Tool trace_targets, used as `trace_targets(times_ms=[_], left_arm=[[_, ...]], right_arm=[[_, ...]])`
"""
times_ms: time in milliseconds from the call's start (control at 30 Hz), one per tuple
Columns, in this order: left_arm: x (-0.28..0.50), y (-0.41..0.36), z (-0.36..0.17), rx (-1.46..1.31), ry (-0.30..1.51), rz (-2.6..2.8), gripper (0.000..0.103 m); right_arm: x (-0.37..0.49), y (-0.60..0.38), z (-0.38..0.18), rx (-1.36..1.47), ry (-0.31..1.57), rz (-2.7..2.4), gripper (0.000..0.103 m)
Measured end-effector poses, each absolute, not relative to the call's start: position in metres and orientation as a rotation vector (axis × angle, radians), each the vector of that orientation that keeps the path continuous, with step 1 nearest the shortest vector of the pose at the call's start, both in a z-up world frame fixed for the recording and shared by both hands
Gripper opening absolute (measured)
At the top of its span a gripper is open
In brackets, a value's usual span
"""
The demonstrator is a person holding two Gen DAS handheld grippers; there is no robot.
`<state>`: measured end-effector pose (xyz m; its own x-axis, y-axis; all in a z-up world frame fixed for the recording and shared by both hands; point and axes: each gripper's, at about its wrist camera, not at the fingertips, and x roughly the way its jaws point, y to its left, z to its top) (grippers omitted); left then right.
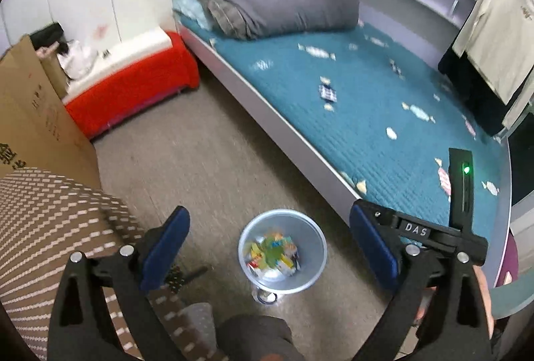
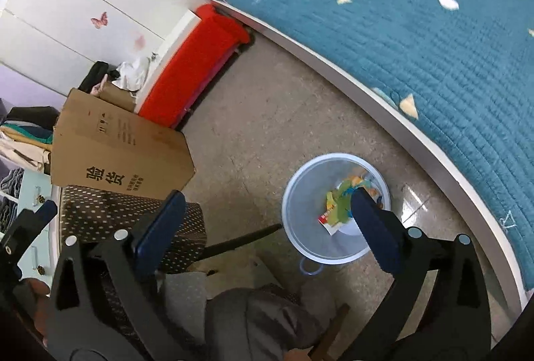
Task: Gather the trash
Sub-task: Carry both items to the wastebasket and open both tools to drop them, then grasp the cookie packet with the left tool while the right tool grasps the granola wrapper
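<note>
One trash bin (image 1: 302,227) of wrappers (image 1: 272,252) — two grippers, left gripper (image 1: 268,242) and right gripper (image 2: 267,220), spread wide.

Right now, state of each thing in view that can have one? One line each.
left gripper: open, nothing between the jaws
right gripper: open, nothing between the jaws
trash bin: upright on the floor, no lid, colourful wrappers at the bottom, far from full
grey duvet: folded, at the head of the bed
blue bedspread: laid flat
cardboard box: top flap up
</note>
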<state>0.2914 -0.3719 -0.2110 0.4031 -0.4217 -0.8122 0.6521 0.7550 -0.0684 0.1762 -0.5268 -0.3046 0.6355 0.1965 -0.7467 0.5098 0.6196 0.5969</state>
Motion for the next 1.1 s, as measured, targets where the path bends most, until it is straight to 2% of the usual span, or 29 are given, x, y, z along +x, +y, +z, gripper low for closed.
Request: trace_targets(times_ms=[333, 667, 1100], left_arm=[[0.267, -0.302, -0.156, 0.211, 0.787, -0.646, 0.096], [0.27, -0.2, -0.129, 0.15, 0.699, -0.514, 0.096], [0.291, -0.019, -0.146, 0.122, 0.711, -0.178, 0.096]], right_arm=[[0.19, -0.474, -0.211, 0.787, 0.766, -0.139, 0.097], [0.227, -0.379, -0.134, 0.608, 0.704, -0.008, 0.097], [0.305, -0.208, -0.11, 0.295, 0.736, 0.321, 0.097]])
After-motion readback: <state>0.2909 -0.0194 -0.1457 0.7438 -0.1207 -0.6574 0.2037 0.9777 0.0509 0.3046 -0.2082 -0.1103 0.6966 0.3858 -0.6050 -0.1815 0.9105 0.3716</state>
